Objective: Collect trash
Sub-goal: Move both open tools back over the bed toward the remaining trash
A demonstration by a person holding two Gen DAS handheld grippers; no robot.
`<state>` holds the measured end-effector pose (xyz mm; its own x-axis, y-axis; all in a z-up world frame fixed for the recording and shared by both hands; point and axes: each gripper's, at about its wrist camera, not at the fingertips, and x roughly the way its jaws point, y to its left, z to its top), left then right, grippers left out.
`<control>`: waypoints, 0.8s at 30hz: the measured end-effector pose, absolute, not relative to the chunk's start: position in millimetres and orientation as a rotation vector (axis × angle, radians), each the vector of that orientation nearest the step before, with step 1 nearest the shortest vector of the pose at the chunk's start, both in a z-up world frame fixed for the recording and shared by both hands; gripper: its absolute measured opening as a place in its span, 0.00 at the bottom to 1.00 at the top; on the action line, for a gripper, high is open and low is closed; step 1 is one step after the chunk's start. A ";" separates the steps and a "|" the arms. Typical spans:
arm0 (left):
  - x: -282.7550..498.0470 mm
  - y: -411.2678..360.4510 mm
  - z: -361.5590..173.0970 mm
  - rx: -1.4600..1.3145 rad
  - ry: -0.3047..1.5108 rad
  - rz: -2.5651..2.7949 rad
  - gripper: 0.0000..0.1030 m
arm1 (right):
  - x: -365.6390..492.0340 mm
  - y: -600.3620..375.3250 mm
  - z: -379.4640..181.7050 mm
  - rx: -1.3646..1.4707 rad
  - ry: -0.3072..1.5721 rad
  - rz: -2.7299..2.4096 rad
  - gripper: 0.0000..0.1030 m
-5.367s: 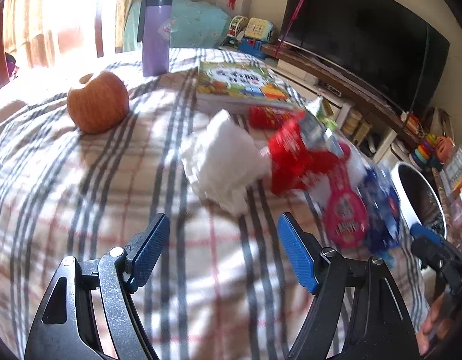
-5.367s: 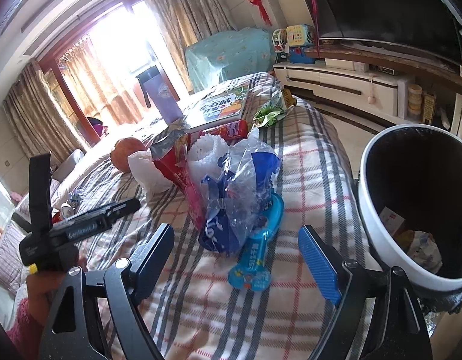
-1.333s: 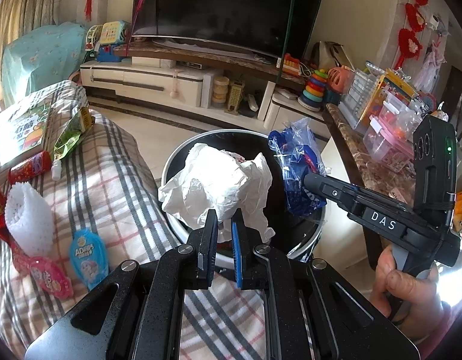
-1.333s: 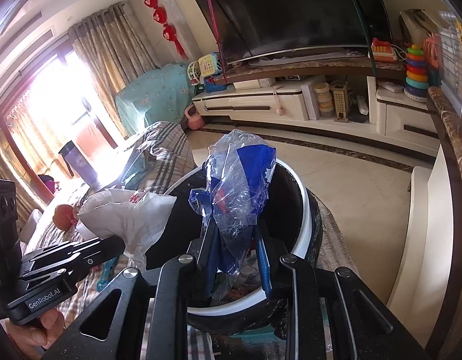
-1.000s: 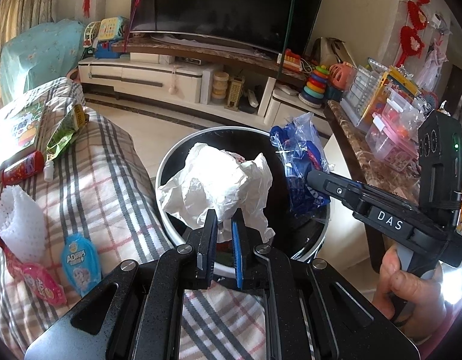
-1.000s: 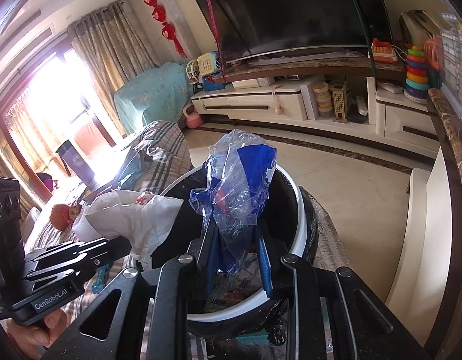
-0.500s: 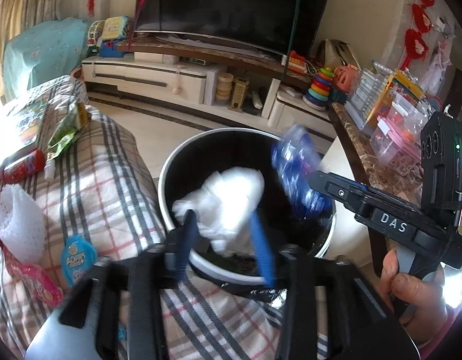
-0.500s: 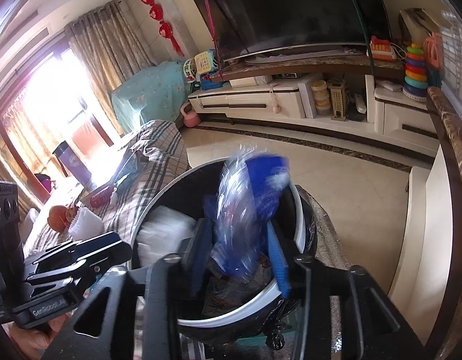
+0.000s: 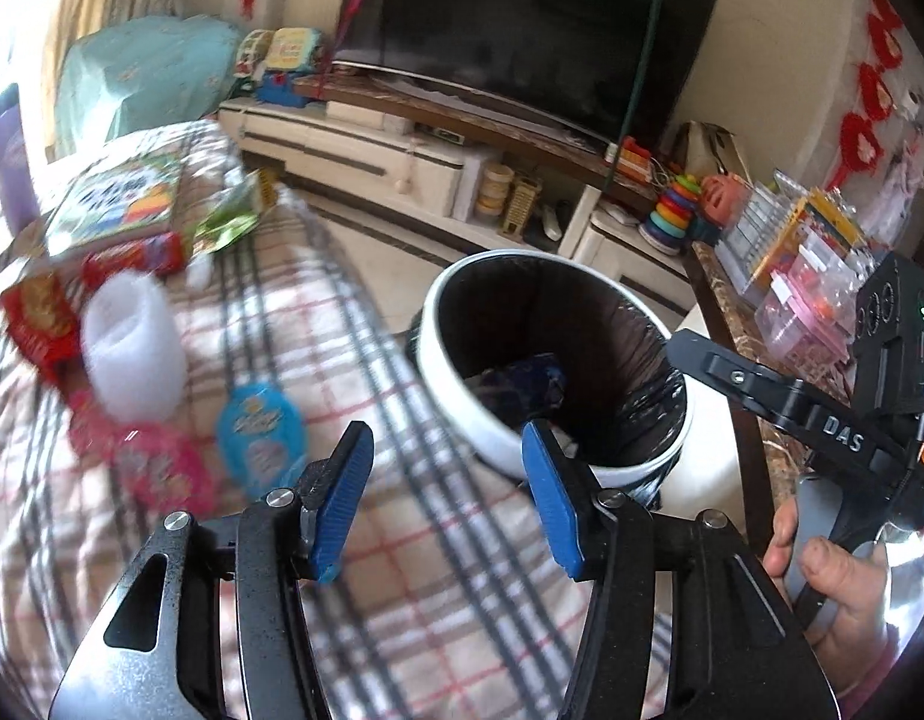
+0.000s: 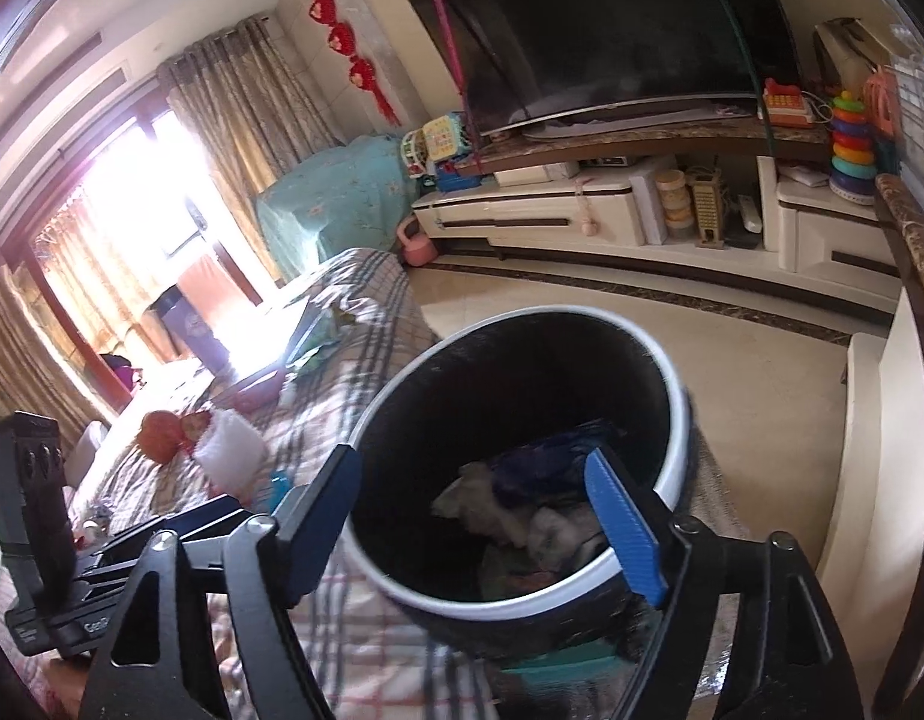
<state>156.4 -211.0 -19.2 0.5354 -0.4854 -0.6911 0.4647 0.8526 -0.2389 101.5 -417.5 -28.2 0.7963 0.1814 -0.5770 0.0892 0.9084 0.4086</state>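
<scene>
Half bin (image 10: 672, 384) contents in shadow

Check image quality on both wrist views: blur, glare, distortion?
Left wrist: motion smear over the plaid cover and the wrappers on it, while the left hand-held gripper stays sharp. Right wrist: window blown out with purple flare, trash bin rim softly smeared, its inside dark. Both: heavy fisheye bending and black corner vignette.
</scene>
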 end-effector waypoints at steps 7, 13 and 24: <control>148.1 -161.5 -29.2 -0.083 0.850 -0.492 0.51 | 99.2 -383.4 -28.8 0.417 0.664 0.106 0.85; 145.4 -124.9 -35.3 -0.138 0.861 -0.436 0.51 | 97.6 -350.3 -31.6 0.391 0.682 0.157 0.86; 141.6 -70.7 -46.4 -0.211 0.877 -0.344 0.51 | 100.6 -297.7 -37.6 0.312 0.718 0.236 0.86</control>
